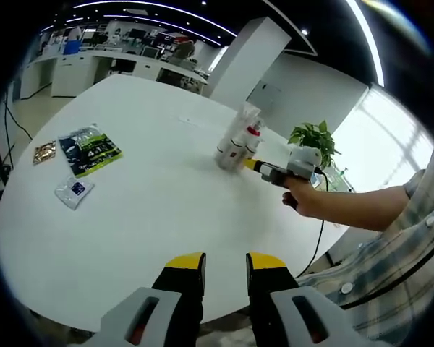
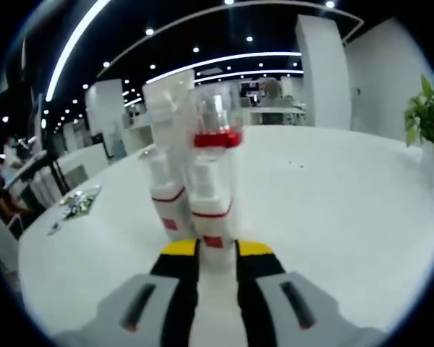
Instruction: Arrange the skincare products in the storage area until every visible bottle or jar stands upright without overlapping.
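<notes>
Bottles (image 2: 202, 188), upright, white table (image 1: 152, 210).
Light, slick, tippy; grip low. Right gripper (image 2: 215, 253) clamps one; left gripper (image 1: 226, 264) apart, empty.

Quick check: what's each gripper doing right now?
Left gripper: open, holding nothing, above the table.
Right gripper: closed on a bottle.

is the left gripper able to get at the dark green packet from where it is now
Probably yes: bare white table lies between the left gripper and the dark green packet, with nothing in between; the jaws stand apart, holding nothing.
</notes>
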